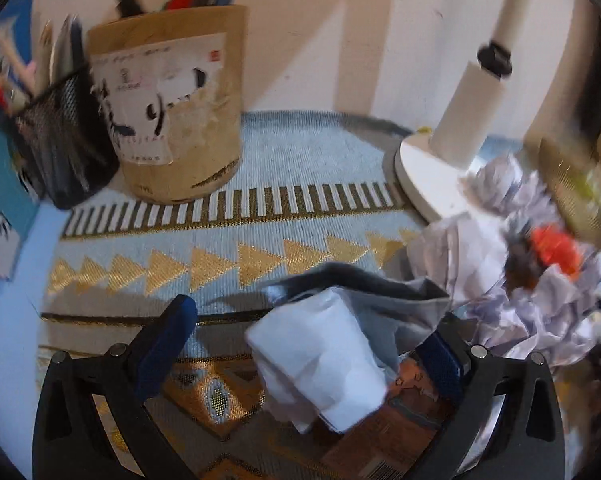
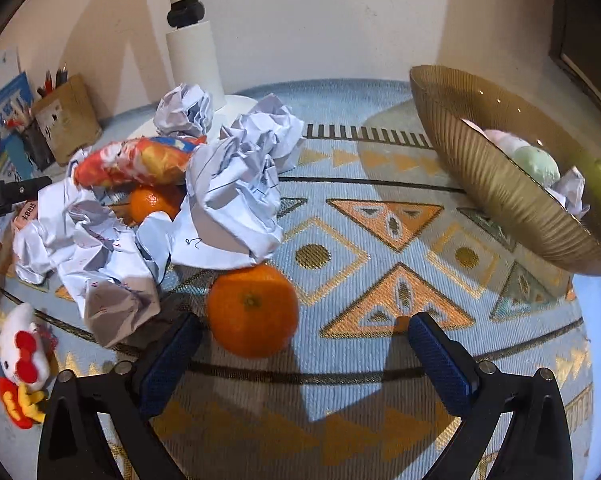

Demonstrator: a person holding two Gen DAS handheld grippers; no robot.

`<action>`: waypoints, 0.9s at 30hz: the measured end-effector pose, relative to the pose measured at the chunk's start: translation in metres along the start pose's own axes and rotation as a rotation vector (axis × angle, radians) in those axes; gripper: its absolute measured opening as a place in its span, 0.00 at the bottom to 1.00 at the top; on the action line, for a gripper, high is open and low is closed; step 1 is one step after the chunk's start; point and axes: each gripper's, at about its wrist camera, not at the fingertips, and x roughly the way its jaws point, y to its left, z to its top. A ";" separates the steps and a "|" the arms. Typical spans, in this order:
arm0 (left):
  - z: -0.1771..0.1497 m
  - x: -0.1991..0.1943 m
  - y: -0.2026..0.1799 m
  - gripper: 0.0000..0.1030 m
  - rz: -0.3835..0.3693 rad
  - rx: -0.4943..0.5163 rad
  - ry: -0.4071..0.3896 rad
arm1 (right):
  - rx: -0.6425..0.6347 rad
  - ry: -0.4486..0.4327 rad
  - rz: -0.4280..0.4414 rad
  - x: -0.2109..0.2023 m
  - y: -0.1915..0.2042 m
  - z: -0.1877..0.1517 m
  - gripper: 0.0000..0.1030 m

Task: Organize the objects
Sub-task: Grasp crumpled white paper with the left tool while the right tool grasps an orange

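Observation:
My left gripper (image 1: 308,336) is open over the patterned mat; a crumpled white paper ball (image 1: 320,360) lies between its blue fingers, nearer the right one, not pinched. A pile of crumpled papers (image 1: 512,280) lies to its right. My right gripper (image 2: 300,340) is open and empty. An orange (image 2: 252,310) sits on the mat just ahead of it, close to its left finger. Behind lies the paper pile (image 2: 220,200) with a second orange (image 2: 152,204) and an orange snack packet (image 2: 140,160). A ribbed gold bowl (image 2: 492,168) stands at the right with pale round items inside.
A cardboard pen holder (image 1: 172,108) and a black mesh pen cup (image 1: 60,136) stand at the back left by the wall. A white lamp base (image 1: 428,176) stands at the back. A small plush cat toy (image 2: 18,364) lies at the left. The left gripper shows at the right wrist view's left edge (image 2: 4,196).

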 end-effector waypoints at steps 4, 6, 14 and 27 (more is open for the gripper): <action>-0.001 0.001 -0.009 0.99 0.051 0.036 0.020 | 0.001 0.003 -0.002 0.003 0.001 0.002 1.00; -0.003 -0.001 -0.008 0.99 0.041 0.028 0.016 | -0.002 0.001 0.001 0.006 0.001 0.006 1.00; -0.006 -0.015 0.007 0.99 -0.019 -0.017 -0.008 | 0.009 0.001 -0.004 0.015 0.004 0.020 1.00; -0.002 -0.029 0.035 0.49 0.015 -0.160 -0.140 | 0.024 -0.061 -0.007 -0.003 0.010 0.011 0.37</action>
